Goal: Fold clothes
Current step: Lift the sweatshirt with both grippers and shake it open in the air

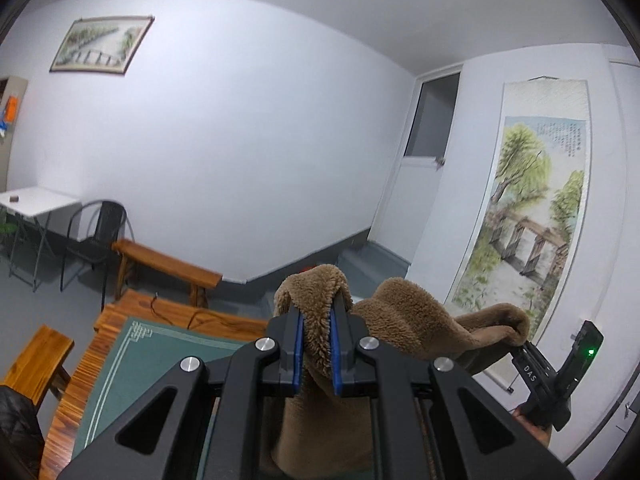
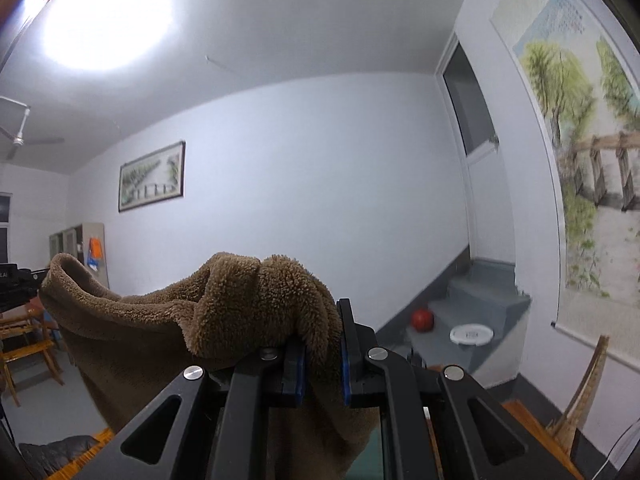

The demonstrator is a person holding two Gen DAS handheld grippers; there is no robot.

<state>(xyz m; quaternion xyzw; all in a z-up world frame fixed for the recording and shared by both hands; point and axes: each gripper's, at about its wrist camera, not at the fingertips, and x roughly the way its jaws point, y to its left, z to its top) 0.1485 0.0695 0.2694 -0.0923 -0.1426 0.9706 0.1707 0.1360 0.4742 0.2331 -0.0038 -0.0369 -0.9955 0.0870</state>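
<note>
A brown fleece garment (image 1: 404, 316) hangs in the air, held by both grippers high above the table. My left gripper (image 1: 316, 320) is shut on one bunched edge of it, fleece squeezed between the blue pads. My right gripper (image 2: 322, 344) is shut on another bunched edge of the same brown fleece garment (image 2: 168, 320), which drapes away to the left and down under the fingers. In the left wrist view the right gripper (image 1: 520, 342) shows at the far right, holding the cloth's other end. The garment's lower part is hidden below both frames.
Below lies a wooden table (image 1: 116, 320) with a green mat (image 1: 160, 356). A wooden bench (image 1: 168, 264), black chair (image 1: 96, 236) and white folding table (image 1: 36, 200) stand at left. Grey steps (image 2: 480, 308) with a red ball (image 2: 423, 319) and white dish (image 2: 471, 334) are at right.
</note>
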